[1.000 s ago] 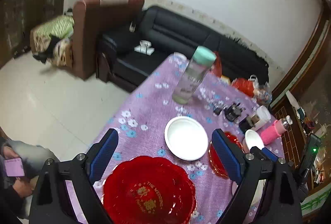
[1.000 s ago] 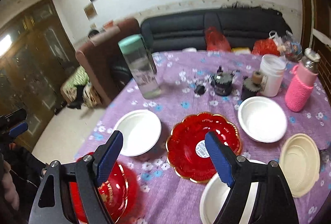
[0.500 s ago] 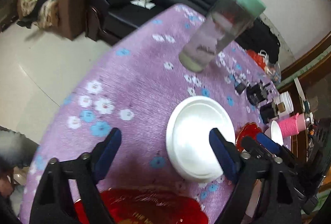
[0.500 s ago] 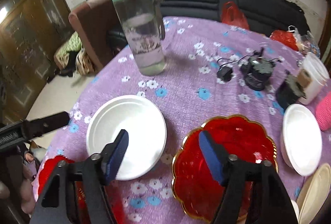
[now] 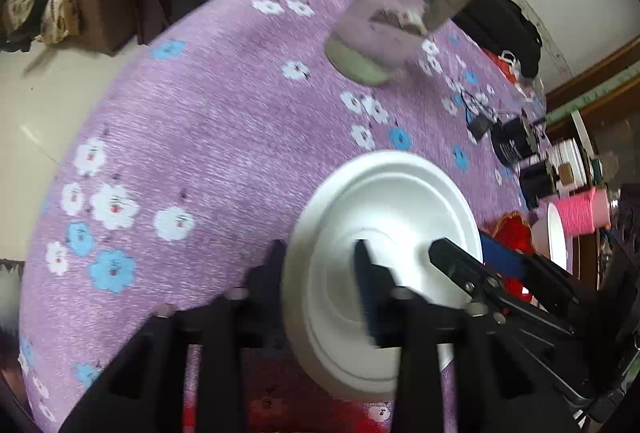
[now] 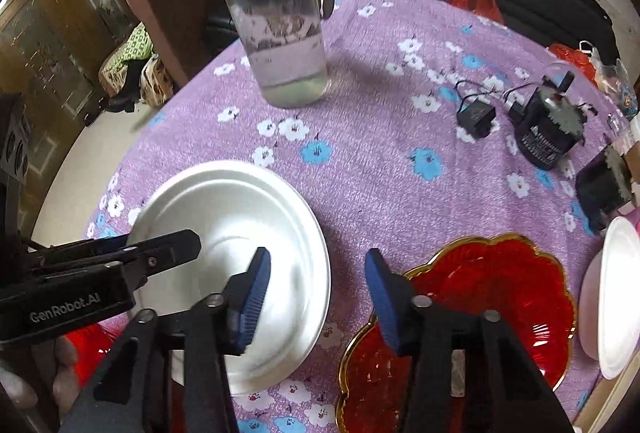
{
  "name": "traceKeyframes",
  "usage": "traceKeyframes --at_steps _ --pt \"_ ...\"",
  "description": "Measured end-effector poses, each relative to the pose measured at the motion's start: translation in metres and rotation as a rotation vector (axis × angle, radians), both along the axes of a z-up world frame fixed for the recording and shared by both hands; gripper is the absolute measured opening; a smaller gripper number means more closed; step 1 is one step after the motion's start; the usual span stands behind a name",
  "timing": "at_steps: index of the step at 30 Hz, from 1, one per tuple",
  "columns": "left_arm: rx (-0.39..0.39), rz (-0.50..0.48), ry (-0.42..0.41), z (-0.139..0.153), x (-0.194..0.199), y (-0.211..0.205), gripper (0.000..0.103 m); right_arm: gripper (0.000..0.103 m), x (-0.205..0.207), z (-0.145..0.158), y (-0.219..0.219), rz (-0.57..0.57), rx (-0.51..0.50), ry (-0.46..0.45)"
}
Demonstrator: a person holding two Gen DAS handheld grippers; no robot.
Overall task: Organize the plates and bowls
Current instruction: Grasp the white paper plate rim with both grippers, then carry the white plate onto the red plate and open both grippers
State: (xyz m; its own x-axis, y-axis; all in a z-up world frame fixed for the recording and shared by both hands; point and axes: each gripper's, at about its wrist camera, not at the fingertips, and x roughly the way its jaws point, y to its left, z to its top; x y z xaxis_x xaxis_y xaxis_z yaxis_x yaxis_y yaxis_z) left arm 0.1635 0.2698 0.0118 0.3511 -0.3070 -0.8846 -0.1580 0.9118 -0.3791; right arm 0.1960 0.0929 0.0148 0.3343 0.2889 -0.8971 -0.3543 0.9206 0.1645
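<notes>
A white bowl (image 5: 384, 233) (image 6: 236, 217) sits on the purple flowered tablecloth. My left gripper (image 5: 320, 273) straddles its near-left rim, one finger outside and one inside, nearly closed on the rim; it also shows in the right wrist view (image 6: 120, 265). My right gripper (image 6: 316, 297) is open, its left finger (image 6: 252, 297) inside the bowl over its right side and its right finger (image 6: 382, 301) over the red scalloped plate (image 6: 480, 297). Another red plate (image 5: 304, 409) lies under the left gripper.
A tall water bottle (image 6: 276, 13) stands behind the bowl. Black adapters (image 6: 544, 133) lie at right. Another white bowl (image 6: 616, 293) sits at the right edge, a pink bottle (image 5: 580, 211) beyond. The table edge (image 5: 80, 137) drops off at left.
Both grippers have moved down and forward onto the white bowl. The left jaws have narrowed around its rim; the right jaws have narrowed and now straddle the bowl's right rim.
</notes>
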Motion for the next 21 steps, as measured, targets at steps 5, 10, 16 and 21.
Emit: traceKeyframes --at_steps 5,10,16,21 --pt "0.011 0.000 -0.008 -0.001 -0.001 -0.005 0.015 0.019 -0.003 -0.001 -0.003 -0.010 0.005 0.001" --pt "0.015 0.002 -0.048 0.020 -0.015 -0.005 0.014 0.017 -0.011 0.020 -0.009 -0.030 0.044 -0.031" --pt "0.037 0.012 -0.093 0.054 -0.045 -0.002 0.014 0.017 -0.036 0.054 -0.008 -0.015 0.071 -0.078" --pt "0.071 0.035 -0.140 0.081 -0.083 0.006 0.015 0.017 -0.074 0.079 0.003 0.022 0.080 -0.112"
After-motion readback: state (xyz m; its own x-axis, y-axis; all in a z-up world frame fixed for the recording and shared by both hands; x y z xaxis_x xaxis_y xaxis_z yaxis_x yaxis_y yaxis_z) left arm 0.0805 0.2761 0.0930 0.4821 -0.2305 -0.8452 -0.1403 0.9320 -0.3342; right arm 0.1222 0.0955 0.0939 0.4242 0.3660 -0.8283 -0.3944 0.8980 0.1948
